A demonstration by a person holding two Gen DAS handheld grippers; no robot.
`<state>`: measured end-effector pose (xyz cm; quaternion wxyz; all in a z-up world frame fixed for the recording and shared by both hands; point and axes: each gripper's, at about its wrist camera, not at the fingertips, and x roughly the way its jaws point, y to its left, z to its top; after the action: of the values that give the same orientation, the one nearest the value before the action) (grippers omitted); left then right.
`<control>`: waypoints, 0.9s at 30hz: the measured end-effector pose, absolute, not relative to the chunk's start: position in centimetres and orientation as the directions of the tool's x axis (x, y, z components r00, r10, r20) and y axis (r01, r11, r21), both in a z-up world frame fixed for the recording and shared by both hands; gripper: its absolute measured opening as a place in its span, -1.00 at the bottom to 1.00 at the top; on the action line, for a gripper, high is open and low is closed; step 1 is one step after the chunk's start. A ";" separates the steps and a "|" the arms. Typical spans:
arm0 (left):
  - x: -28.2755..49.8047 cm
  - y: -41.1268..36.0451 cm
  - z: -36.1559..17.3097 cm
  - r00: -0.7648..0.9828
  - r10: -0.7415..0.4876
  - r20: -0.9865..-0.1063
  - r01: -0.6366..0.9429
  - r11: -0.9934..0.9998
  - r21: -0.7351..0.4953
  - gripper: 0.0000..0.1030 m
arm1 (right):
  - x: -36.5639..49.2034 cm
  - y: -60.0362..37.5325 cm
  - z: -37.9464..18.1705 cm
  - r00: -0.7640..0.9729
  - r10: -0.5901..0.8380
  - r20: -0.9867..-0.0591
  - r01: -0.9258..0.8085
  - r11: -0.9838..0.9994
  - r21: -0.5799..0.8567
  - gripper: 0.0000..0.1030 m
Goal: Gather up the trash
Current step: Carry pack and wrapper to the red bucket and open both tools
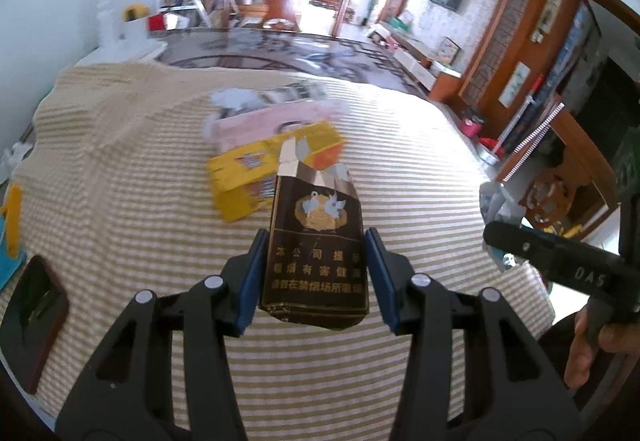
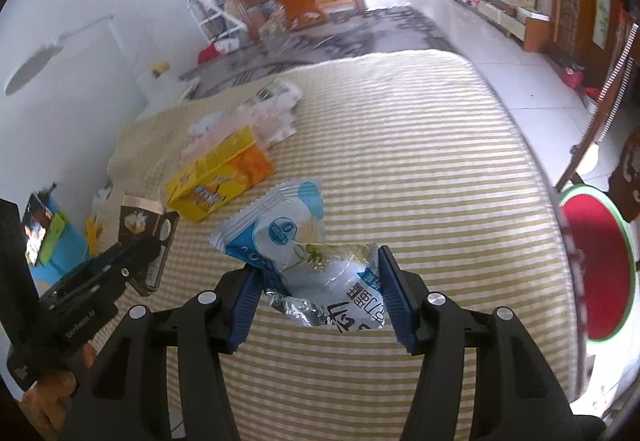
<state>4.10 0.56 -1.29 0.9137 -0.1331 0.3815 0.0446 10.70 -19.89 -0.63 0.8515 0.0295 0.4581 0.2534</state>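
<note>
two tongs, each gripping one piece of trash above the striped bed cover (image 1: pixel 120 169): left tongs (image 1: pixel 316 261) narrowly parted, pads pressed on one dark brown cigarette pack (image 1: pixel 316 241); right tongs (image 2: pixel 316 289) about half parted, clamped on one crumpled blue-and-white snack wrapper (image 2: pixel 288 237). lying on the cover beyond: one yellow carton (image 2: pixel 224 173); one pink box (image 1: pixel 276 119) just behind it; count of the paper scraps further back cannot be told.

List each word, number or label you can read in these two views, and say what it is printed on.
"DAS": right hand-held gripper body.
"0": blue-and-white snack wrapper badge.
"本公司提示": dark cigarette pack; lower lines too blurred.
Yellow box print: blurred.
Left hand-held gripper white lettering: too small.
</note>
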 end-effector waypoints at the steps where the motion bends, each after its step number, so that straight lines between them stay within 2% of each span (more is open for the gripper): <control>1: 4.6 -0.1 -1.1 0.705 -0.034 -0.708 -0.165 0.964 -0.210 -0.10 | 10.8 -20.9 -0.2 0.462 0.460 -0.758 -0.391 0.873 0.291 0.05; 11: 9.4 -8.4 0.0 0.690 -0.199 -0.696 0.038 0.970 -0.240 -0.10 | 10.7 -31.7 2.1 0.575 0.403 -0.712 -0.223 0.914 0.338 0.05; 21: 15.3 -18.6 -0.1 0.575 -0.444 -0.687 0.271 0.896 -0.352 -0.10 | 11.4 -45.1 -1.1 0.627 0.306 -0.716 0.057 0.899 0.434 0.05; 27: 18.9 -25.5 -0.5 0.481 -0.549 -0.684 0.391 0.832 -0.393 -0.10 | 13.2 -49.9 -2.1 0.656 0.271 -0.704 0.151 0.867 0.474 0.05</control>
<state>18.90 -25.53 -0.53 0.8556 -0.0920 0.4292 -0.2744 13.17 -49.86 -2.13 0.8735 0.2553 0.4131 0.0341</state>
